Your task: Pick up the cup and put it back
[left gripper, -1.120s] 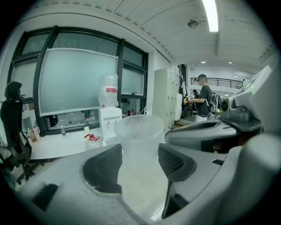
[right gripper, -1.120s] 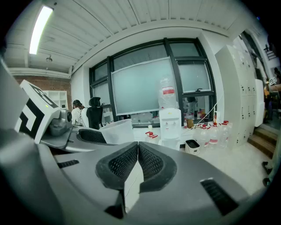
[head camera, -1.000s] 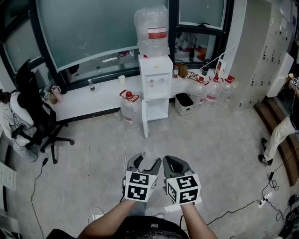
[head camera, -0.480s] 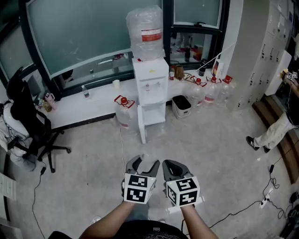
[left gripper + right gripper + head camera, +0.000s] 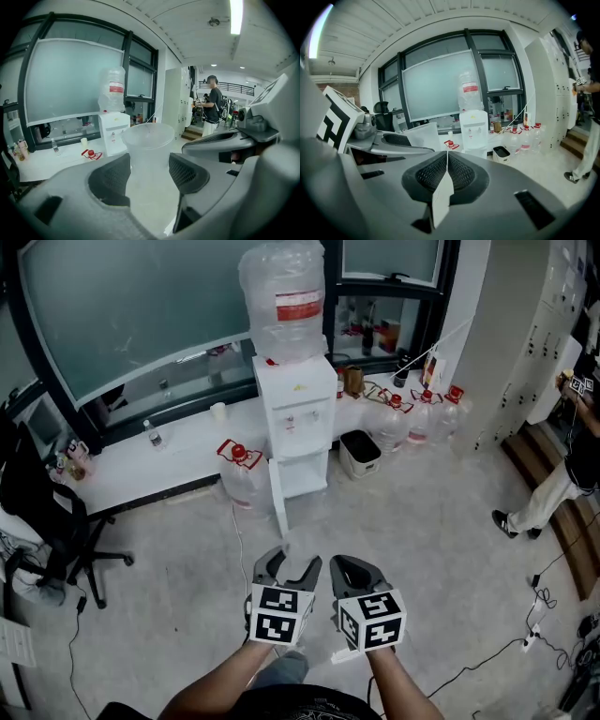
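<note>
Out on the open floor, the left gripper [image 5: 149, 172] holds the clear plastic cup [image 5: 149, 143] clamped in its jaws, facing the water dispenser [image 5: 298, 423]. The right gripper [image 5: 446, 169] is closed on a white slip [image 5: 440, 199]. It looks like the carry stage; next, lower the cup upright into its place.

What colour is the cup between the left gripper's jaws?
The cup is translucent, frosted white; the left gripper view shows it best.
</note>
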